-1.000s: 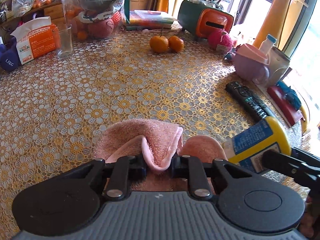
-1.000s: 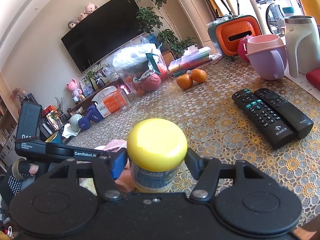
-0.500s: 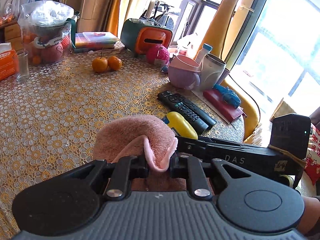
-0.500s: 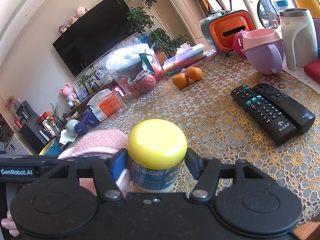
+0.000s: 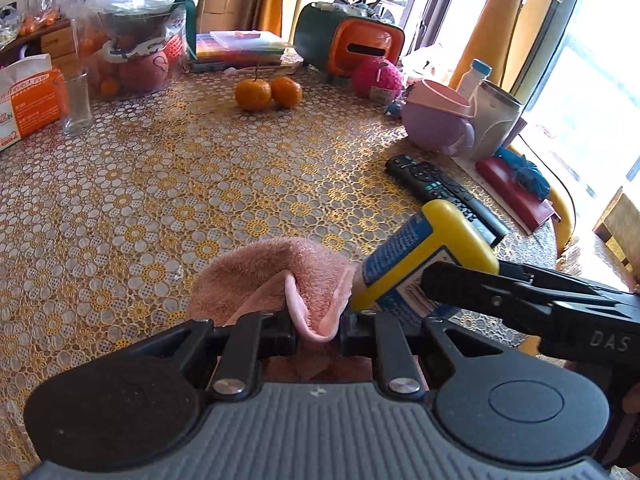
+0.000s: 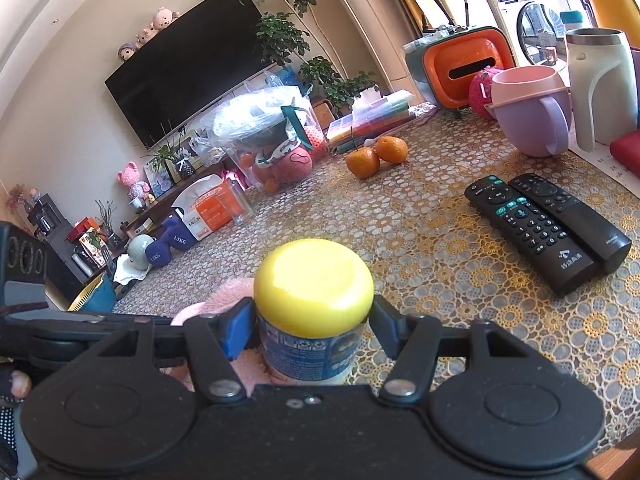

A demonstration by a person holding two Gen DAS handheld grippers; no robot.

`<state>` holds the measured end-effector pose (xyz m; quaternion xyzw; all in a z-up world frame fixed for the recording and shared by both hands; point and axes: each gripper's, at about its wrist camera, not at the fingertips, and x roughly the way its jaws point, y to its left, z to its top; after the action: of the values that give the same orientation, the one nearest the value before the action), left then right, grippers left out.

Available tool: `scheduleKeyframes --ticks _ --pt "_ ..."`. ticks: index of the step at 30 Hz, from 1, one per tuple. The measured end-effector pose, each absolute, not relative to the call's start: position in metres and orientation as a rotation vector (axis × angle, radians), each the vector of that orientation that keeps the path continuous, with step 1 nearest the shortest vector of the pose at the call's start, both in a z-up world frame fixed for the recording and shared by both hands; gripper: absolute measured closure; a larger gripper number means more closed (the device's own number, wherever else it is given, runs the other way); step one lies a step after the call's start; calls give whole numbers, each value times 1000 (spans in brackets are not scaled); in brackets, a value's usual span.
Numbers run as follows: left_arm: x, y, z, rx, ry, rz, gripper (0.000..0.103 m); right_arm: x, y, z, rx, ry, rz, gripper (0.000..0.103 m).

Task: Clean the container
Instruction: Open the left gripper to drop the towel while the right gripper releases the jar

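A small jar point(image 6: 308, 320) with a yellow lid and blue label sits between the jaws of my right gripper point(image 6: 310, 326), which is shut on it. In the left wrist view the same jar point(image 5: 420, 256) lies tilted, lid pointing up and right, held above the lace tablecloth point(image 5: 200, 168). My left gripper point(image 5: 318, 330) is shut on a folded pink cloth point(image 5: 276, 276). The cloth's right edge presses against the jar's lower side. From the right wrist view the pink cloth point(image 6: 212, 306) shows just left of the jar, behind the blue finger pad point(image 6: 236, 330).
Two black remotes point(image 6: 540, 228) lie right of the jar. Two oranges point(image 5: 268, 92), a purple cup with pink rim point(image 5: 436, 120), a white mug point(image 5: 496, 120), an orange-green box point(image 5: 352, 50), a glass point(image 5: 76, 102) and a bagged bowl point(image 5: 132, 28) stand further back.
The left gripper with the cloth swung away towards the window side half a second ago and has come back, so the cloth again meets the jar's side. The right gripper kept the jar still.
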<state>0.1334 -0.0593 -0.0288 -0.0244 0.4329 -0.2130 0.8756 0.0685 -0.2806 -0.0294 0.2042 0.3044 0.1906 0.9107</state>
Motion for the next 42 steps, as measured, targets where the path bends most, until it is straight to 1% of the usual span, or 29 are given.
scheduleKeyframes --ticks 5,15,22,29,32,34,36,37,38,39,40,41,42 --pt "140 -44 -36 -33 911 -393 86 69 -266 -26 374 630 427 42" --pt "161 0 -12 24 856 -269 86 84 -242 -8 192 579 395 42" --pt "173 11 -25 38 887 -242 86 90 -215 -12 -3 568 386 42" --pt "174 8 -31 33 894 -251 86 91 -210 -11 -34 568 396 42" --pt "172 7 -28 35 888 -247 83 93 -212 -10 -27 577 397 41" --pt "169 5 -26 46 880 -248 80 93 -213 -10 -24 578 394 41" --pt "166 3 -23 57 868 -246 71 93 -214 -10 -20 578 390 40" --pt "164 3 -21 62 860 -247 68 93 -214 -10 -21 575 384 38" --pt "161 3 -19 69 852 -241 59 92 -214 -9 -19 572 384 37" --pt "159 3 -17 73 841 -237 48 91 -215 -8 -16 569 386 32" --pt "156 4 -15 70 830 -238 44 90 -215 -6 -17 565 385 28" --pt "153 5 -12 64 822 -235 41 89 -215 -5 -21 559 379 27" --pt "151 6 -10 57 816 -230 39 88 -214 -3 -22 554 378 27"
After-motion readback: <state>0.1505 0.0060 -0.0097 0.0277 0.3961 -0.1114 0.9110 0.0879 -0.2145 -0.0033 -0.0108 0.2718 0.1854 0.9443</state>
